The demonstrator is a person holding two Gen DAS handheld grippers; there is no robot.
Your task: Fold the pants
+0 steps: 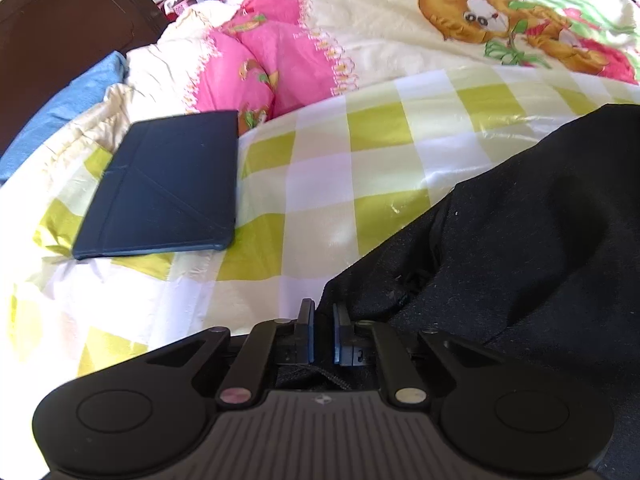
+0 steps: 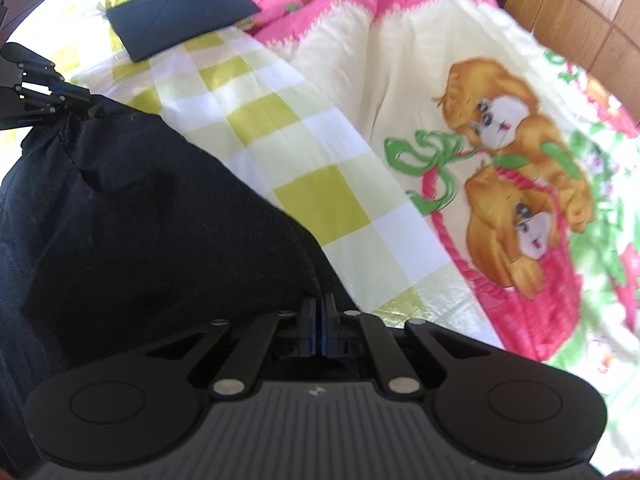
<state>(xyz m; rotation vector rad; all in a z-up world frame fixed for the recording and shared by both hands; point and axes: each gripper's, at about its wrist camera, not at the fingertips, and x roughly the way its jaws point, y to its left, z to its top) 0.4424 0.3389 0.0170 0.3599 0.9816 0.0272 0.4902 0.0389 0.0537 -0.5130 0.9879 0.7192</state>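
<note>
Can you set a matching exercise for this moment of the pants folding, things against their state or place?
Things:
1. black fabric pants
2. dark blue folding tablet case
3. pink patterned quilt
4. right gripper

States or places:
A. bunched up past the checked sheet
B. lying flat on the yellow and white checked sheet
C. jaws together at a fabric edge
D. spread between both grippers

Pairs: 1-D, 2-B, 3-A, 4-C
</note>
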